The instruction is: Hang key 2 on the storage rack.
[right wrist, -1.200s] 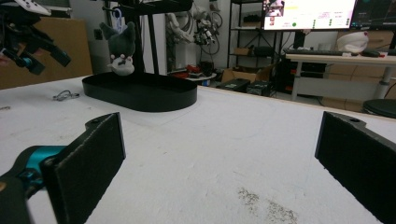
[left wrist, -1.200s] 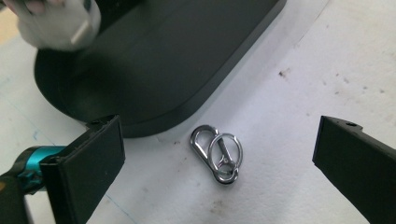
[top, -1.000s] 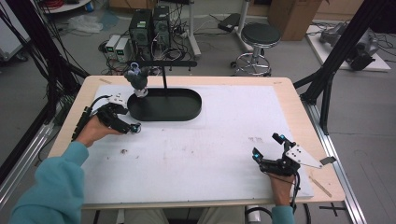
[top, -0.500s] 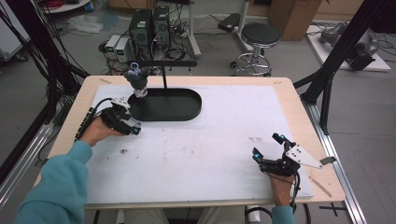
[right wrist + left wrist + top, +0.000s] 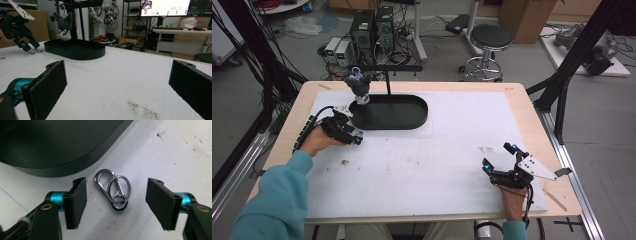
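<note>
A silver carabiner clip with a key ring (image 5: 113, 190) lies flat on the white mat, just off the rim of the black oval tray (image 5: 62, 167). My left gripper (image 5: 116, 182) straddles it. Its jaws have just been closing, and both pads still stand clear of the metal on either side. From above, the left gripper (image 5: 353, 138) sits at the tray's (image 5: 412, 120) left end. My right gripper (image 5: 498, 155) rests near the mat's front right, wide open with nothing between its pads (image 5: 47, 87).
A black stand rises from the tray, with a grey plush toy (image 5: 358, 85) hanging from its arm above the tray's left end. In the right gripper view the toy (image 5: 63, 25) and the left gripper (image 5: 25, 45) show far off. The table's wooden edge (image 5: 532, 115) borders the mat.
The left gripper has shifted slightly toward the near side beside the tray's left end. The right gripper has stayed still.
</note>
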A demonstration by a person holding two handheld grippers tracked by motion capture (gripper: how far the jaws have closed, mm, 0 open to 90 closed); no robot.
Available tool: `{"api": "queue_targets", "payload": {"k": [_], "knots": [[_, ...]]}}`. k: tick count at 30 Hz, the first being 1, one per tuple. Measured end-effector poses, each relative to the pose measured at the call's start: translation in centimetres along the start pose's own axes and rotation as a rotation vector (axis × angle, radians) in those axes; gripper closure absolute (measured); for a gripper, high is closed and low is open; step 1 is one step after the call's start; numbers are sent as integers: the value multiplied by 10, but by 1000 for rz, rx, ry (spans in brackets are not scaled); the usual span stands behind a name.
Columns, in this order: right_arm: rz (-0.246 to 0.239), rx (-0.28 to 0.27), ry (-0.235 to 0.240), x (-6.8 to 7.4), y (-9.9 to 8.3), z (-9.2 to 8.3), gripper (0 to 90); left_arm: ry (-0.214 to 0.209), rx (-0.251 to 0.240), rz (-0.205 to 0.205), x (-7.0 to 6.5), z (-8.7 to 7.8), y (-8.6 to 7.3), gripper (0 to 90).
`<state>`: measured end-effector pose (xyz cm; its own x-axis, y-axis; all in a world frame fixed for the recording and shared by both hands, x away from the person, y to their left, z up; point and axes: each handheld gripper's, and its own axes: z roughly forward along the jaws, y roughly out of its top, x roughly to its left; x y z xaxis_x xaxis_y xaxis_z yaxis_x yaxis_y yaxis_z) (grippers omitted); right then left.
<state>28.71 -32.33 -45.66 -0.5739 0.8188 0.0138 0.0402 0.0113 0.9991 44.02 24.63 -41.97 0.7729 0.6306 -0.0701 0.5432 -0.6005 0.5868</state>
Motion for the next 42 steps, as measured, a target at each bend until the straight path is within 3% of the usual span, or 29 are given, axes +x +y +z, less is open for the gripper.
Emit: {"api": "queue_targets", "payload": {"k": [2,3,15,42], "knots": [[1,0,0,0,0,0,8,1,5,-2,0,1,0,384],[0,0,0,0,0,0,7,-4,11,2,0,1,0,442],[3,-1,1,0,0,0,7,-11,21,11,-1,2,0,571],[2,0,1,0,0,0,8,-31,21,49,-4,-3,1,765]]}}
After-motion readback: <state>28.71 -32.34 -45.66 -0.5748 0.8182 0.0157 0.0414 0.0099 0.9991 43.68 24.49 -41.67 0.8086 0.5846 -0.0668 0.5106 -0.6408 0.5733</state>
